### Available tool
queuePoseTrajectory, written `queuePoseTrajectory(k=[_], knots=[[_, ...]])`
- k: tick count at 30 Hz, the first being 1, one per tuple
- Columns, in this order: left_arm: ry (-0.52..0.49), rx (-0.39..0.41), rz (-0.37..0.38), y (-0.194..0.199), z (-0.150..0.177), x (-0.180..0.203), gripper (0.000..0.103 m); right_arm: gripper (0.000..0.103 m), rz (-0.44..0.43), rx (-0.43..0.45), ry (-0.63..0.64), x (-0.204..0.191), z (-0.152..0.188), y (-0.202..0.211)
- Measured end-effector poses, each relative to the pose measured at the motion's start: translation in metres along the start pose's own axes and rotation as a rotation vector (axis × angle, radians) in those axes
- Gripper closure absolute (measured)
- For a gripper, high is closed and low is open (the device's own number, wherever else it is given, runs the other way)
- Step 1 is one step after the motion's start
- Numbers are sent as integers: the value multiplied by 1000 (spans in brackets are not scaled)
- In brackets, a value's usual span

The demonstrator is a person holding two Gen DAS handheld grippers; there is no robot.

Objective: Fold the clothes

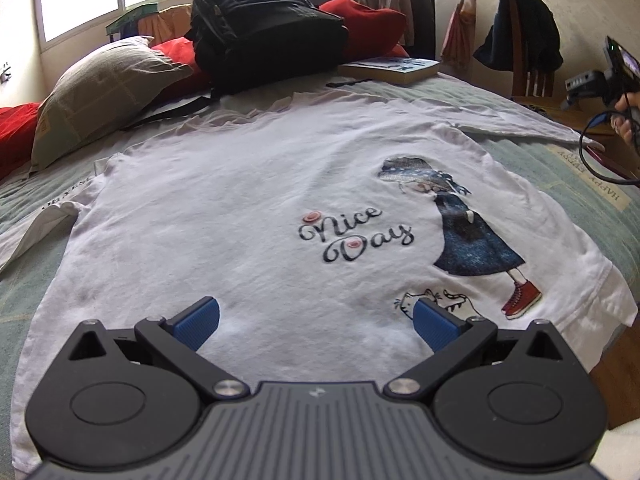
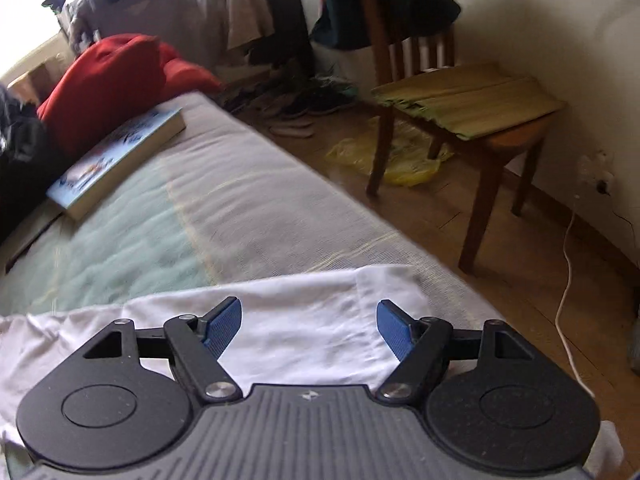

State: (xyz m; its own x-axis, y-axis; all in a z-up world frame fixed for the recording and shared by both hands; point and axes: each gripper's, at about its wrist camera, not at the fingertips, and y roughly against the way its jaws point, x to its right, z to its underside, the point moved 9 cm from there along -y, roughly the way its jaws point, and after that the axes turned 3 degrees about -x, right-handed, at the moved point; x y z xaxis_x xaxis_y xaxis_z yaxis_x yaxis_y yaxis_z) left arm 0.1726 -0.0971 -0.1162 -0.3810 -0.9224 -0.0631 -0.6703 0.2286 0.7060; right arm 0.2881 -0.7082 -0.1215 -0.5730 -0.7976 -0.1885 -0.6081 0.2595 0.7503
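Looking along the left gripper, we are holding its blue pads wide apart and gripping nothing, poised over the lower part of a white T-shirt that is lying spread flat, print side up, on the green-and-grey bedspread; the words "Nice Day" and a figure in a blue dress are showing on the cloth. Beyond the shirt, a black backpack, a pillow and a book are sitting at the far end of the bed, and at the right edge a hand is gripping the other tool. Looking along the right gripper, we are keeping its jaws spread with nothing between them, hanging above a white sleeve near the edge of the bed, while a wooden chair is standing on the floor beside it.
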Motion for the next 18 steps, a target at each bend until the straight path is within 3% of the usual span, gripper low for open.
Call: queuePoseTrajectory(k=[4, 8, 9, 10, 12, 14, 15, 16, 18], knots=[[-11, -1, -7, 1, 0, 2, 1, 24, -59, -30, 65, -31, 7, -8], [-2, -9, -25, 0, 1, -2, 1, 24, -17, -92, 202, -67, 26, -37], [1, -11, -30, 0, 1, -4, 1, 21, 13, -105, 232, -71, 29, -48], [5, -12, -34, 0, 2, -5, 1, 11, 37, -98, 249, -71, 30, -56], [13, -8, -37, 2, 1, -7, 1, 0, 61, -83, 229, -65, 23, -68], [14, 1, -36, 5, -1, -9, 1, 1, 65, -86, 166, -58, 12, -69], [14, 8, -38, 7, -2, -9, 1, 6, 67, -86, 133, -54, 7, -69], [14, 14, -40, 9, -3, -10, 1, 12, 56, -83, 121, -57, 4, -63], [19, 25, -47, 12, -5, -13, 1, 12, -2, -71, 129, -72, 4, -44]])
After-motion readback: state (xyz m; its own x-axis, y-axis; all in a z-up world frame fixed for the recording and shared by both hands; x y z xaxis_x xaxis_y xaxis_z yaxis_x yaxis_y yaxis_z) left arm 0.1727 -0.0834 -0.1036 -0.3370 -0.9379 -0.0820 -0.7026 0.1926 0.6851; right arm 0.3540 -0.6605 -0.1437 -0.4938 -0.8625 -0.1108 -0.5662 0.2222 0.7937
